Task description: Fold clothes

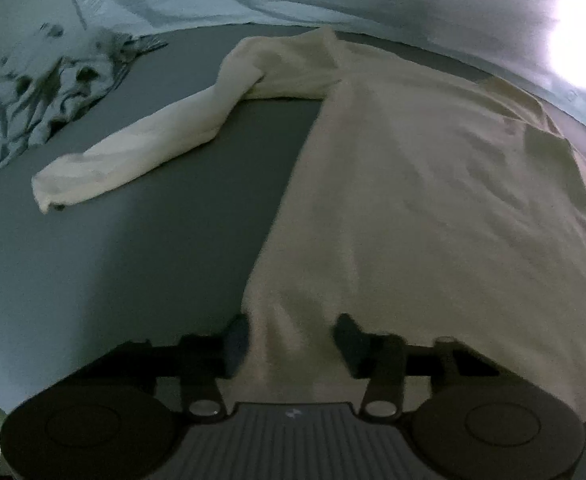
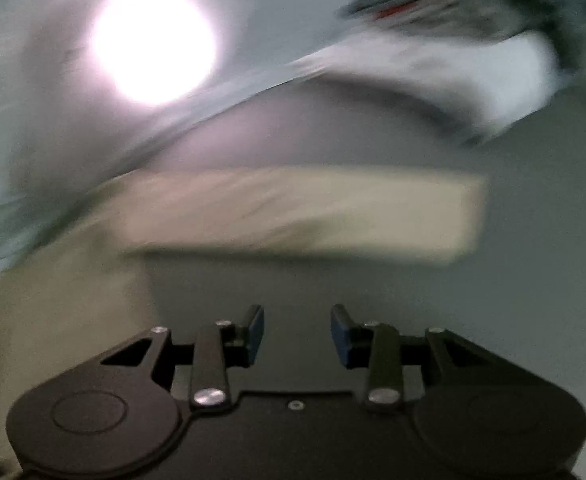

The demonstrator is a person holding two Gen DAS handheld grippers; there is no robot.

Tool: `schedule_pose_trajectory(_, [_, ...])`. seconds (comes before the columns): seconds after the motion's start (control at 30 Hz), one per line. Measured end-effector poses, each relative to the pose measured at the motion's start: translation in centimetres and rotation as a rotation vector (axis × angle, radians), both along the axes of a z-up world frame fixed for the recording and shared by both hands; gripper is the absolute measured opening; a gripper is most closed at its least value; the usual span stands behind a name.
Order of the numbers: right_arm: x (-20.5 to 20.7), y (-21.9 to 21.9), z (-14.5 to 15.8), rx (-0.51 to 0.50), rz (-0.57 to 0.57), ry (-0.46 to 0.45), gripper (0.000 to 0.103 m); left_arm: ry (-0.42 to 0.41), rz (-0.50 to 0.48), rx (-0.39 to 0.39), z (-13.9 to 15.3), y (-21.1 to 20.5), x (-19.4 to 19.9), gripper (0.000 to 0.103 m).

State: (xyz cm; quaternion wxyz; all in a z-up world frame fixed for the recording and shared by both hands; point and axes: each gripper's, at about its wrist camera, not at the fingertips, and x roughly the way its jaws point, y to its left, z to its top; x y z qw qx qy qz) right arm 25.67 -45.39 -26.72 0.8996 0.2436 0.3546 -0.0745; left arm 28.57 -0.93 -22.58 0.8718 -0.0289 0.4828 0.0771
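Currently the cream long-sleeved top [image 1: 433, 184] lies spread flat on the grey worktop [image 1: 133, 280], its body running from the near edge to the far side. One sleeve [image 1: 141, 148] trails out to the left with a bend in it.

Your left gripper [image 1: 291, 340] sits at the near hem. Its fingers [image 1: 237, 344] stand parted, one either side of the hem's left corner, and the cloth between them looks slack, not pinched. Your right gripper [image 2: 297, 336] is likewise parted, with bare worktop between its fingers [image 2: 343, 336] and nothing held. The right view is heavily smeared, so the pale band [image 2: 293, 212] beyond it is probably the other sleeve, but you should not rely on that.

Risks noted:
- Closing the left fingers as they stand may catch only one layer of the hem, so the top would peel apart when lifted.
- The bent left sleeve would be trapped crooked if the body is folded before the sleeve is laid in.
- A crumpled patterned cloth [image 1: 41, 92] lies at the far left, near the cuff. A wide sweep could snag it.
- Lifting with one hand alone would skew the fold line.
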Motion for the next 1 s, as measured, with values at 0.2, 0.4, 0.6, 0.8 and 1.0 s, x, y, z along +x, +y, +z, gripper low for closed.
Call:
schedule_pose_trajectory(0.2, [1.4,6.5,-0.8,-0.182,0.192,0.05,0.031,-0.031,-0.014,0.005,0.2,0.3,-0.6,0.012])
schedule_pose_trajectory(0.4, [-1.0,5.5,0.2,-0.061,0.117,-0.001,0.002,-0.013,0.034,-0.077,1.1,1.9,-1.6,0.006])
schedule_pose_trajectory(0.6, [-3.6,6.1,0.6,-0.096,0.111,0.04,0.002,0.002,-0.008,-0.097,0.9,2.4,-3.5,0.006])
schedule_pose_trajectory(0.8, [-3.0,7.1,0.2,-0.197,0.096,0.086,0.024,-0.031,-0.077,-0.065,1.4,2.7,-4.3,0.022])
schedule_pose_trajectory(1.0, [-1.3,9.9,1.7,-0.284,0.097,0.003,0.071,-0.058,-0.01,-0.046,2.2,6.9,-4.9,0.065])
